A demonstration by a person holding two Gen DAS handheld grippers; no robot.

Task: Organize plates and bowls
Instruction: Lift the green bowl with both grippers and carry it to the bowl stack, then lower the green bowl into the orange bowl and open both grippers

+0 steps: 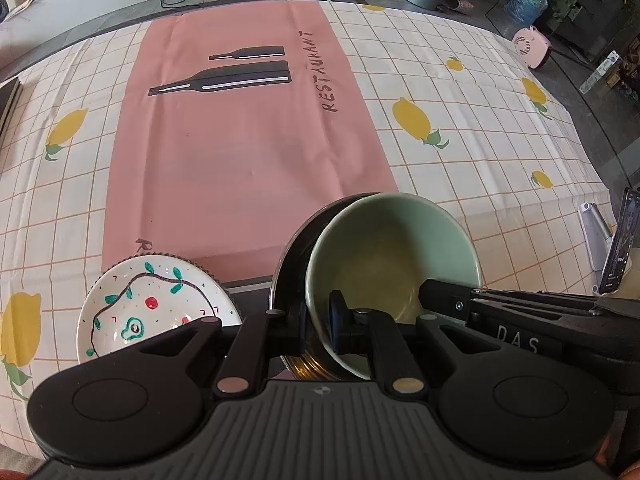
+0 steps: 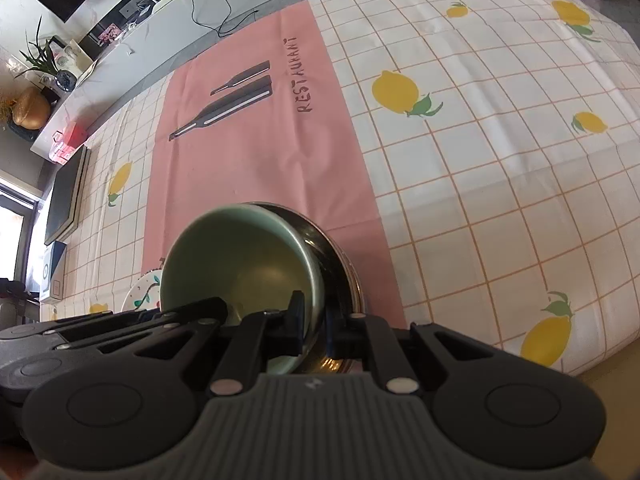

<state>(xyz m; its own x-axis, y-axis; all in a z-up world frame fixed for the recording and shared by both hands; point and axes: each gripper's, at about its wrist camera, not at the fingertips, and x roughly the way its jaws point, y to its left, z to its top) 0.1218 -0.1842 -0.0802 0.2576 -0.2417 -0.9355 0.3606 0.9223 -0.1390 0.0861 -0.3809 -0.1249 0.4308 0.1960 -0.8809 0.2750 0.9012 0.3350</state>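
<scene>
The green bowl (image 1: 394,256) is sitting tilted inside a dark metal bowl (image 1: 290,264), the pair low over the near end of the pink placemat (image 1: 240,152) on the lemon-print tablecloth (image 1: 500,152); whether the dark bowl is touching the mat cannot be told. The left gripper (image 1: 318,326) is clenching the green bowl's rim, one finger inside and one outside in the gap between the two bowls. The right gripper (image 2: 314,328) is doing the same on the opposite side of that rim, clamped tight across the green wall, with the dark bowl's rim (image 2: 340,264) curving just beyond it. Both grippers are pointing steeply downward. Just beside the stacked bowls, on the left gripper's side, a white painted plate (image 1: 156,312) is lying flat, partly on the mat's near corner. A phone on a stand (image 1: 618,248) is standing near the tablecloth's edge.
</scene>
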